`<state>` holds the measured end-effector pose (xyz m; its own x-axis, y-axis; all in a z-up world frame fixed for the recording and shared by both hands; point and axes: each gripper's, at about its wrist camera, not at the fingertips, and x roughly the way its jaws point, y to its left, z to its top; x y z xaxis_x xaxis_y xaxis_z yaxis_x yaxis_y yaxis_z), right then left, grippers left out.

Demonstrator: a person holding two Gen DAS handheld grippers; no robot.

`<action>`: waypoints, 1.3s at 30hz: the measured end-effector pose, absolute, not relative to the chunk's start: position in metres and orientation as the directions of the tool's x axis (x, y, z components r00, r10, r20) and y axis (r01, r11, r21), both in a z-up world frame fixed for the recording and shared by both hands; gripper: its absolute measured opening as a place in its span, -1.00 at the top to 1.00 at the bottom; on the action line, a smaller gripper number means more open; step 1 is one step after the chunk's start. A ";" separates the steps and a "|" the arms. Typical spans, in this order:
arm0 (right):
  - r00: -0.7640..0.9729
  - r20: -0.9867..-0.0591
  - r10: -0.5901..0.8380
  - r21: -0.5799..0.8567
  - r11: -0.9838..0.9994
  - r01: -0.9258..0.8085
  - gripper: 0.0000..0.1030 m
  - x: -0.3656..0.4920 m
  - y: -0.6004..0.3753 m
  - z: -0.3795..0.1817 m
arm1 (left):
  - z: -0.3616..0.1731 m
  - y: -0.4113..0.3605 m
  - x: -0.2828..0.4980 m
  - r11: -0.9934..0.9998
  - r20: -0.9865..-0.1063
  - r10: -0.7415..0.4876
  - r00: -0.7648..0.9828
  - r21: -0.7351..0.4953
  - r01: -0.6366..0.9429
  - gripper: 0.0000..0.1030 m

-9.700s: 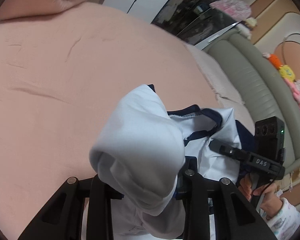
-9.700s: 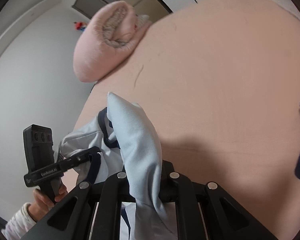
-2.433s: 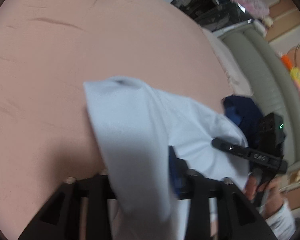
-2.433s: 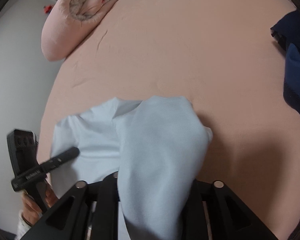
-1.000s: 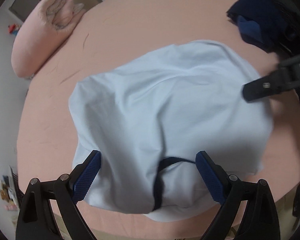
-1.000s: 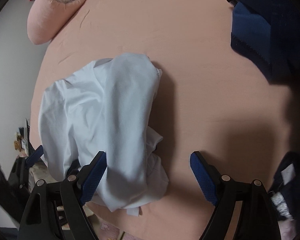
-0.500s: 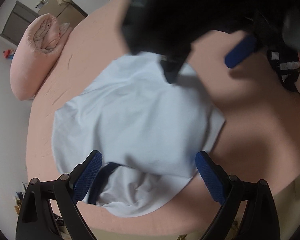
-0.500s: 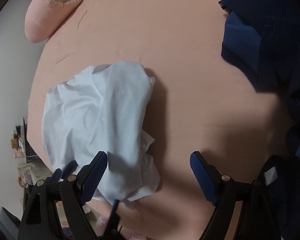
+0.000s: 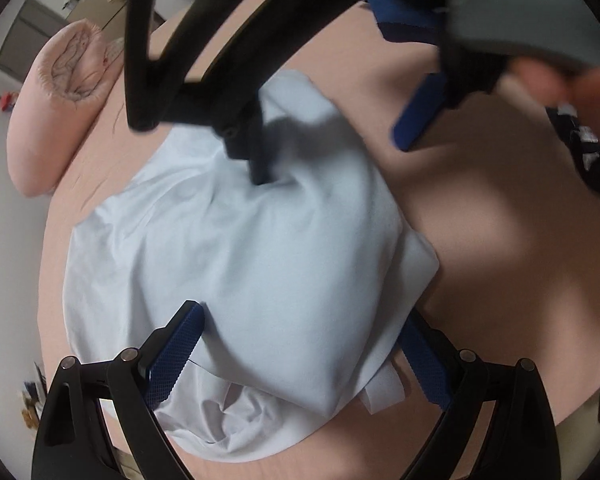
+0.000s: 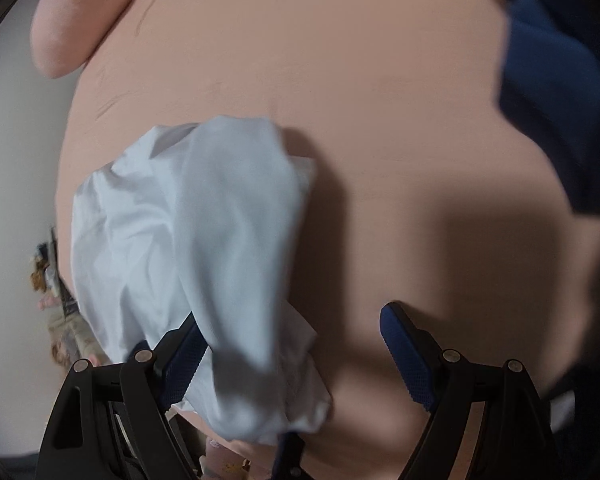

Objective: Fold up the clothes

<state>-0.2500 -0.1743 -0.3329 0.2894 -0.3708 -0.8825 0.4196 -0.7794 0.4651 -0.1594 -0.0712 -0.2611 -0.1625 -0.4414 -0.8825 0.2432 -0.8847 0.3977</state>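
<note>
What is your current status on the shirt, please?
Left gripper open, right gripper open, neither holding. Light blue shirt bunched on pink bed, not folded flat. Dark blue clothes lie apart, right.

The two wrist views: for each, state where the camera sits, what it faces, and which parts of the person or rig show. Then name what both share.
Left wrist: on the left gripper, looking down at the light blue shirt; the right gripper and a hand cross above.
Right wrist: on the right gripper, facing the pink bed; its own open fingers show.
Shared: shirt, bed, pink rolled blanket.
</note>
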 end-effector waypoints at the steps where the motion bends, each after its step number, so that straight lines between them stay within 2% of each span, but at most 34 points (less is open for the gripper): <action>1: 0.287 -0.881 -0.376 0.469 -0.773 0.427 -0.64 -0.251 -0.176 -0.334 | -0.257 -0.070 -0.158 -0.890 -0.883 -0.435 -0.177 0.390 0.237 -0.86; 10: 0.339 -0.844 -0.416 0.531 -0.738 0.417 -0.67 -0.257 -0.169 -0.344 | -0.255 -0.068 -0.164 -0.896 -0.890 -0.418 -0.183 0.370 0.246 -0.86; 12: 0.353 -0.826 -0.440 0.560 -0.712 0.424 -0.75 -0.257 -0.167 -0.346 | -0.254 -0.072 -0.167 -0.898 -0.892 -0.412 -0.188 0.363 0.247 -0.86; 14: 0.377 -0.790 -0.483 0.609 -0.684 0.401 -0.96 -0.257 -0.164 -0.349 | -0.252 -0.075 -0.167 -0.893 -0.885 -0.425 -0.192 0.375 0.249 -0.87; 16: 0.407 -0.743 -0.532 0.664 -0.664 0.344 -1.00 -0.257 -0.161 -0.354 | -0.250 -0.080 -0.167 -0.871 -0.864 -0.469 -0.183 0.418 0.258 -0.87; 19: 0.427 -0.723 -0.544 0.684 -0.652 0.328 -1.00 -0.255 -0.165 -0.358 | -0.249 -0.088 -0.166 -0.843 -0.842 -0.516 -0.160 0.466 0.268 -0.87; 24: 0.418 -0.733 -0.537 0.671 -0.675 0.309 -1.00 -0.258 -0.165 -0.364 | -0.248 -0.095 -0.164 -0.853 -0.854 -0.492 -0.172 0.433 0.292 -0.87; 26: 0.406 -0.723 -0.559 0.679 -0.682 0.271 -1.00 -0.260 -0.161 -0.367 | -0.249 -0.094 -0.163 -0.848 -0.842 -0.507 -0.184 0.450 0.280 -1.00; 31: 0.368 -0.702 -0.609 0.709 -0.647 0.282 -1.00 -0.253 -0.150 -0.370 | -0.243 -0.107 -0.161 -0.872 -0.873 -0.451 -0.186 0.385 0.303 -1.00; 39: 0.329 -0.648 -0.687 0.762 -0.579 0.290 -0.99 -0.230 -0.112 -0.361 | -0.233 -0.107 -0.153 -0.873 -0.865 -0.450 -0.221 0.376 0.310 -1.00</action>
<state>-0.2299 -0.1120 -0.3614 0.3290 -0.6870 -0.6479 0.2903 -0.5793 0.7616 -0.1530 -0.1074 -0.2331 -0.2211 -0.4504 -0.8650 0.3096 -0.8735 0.3757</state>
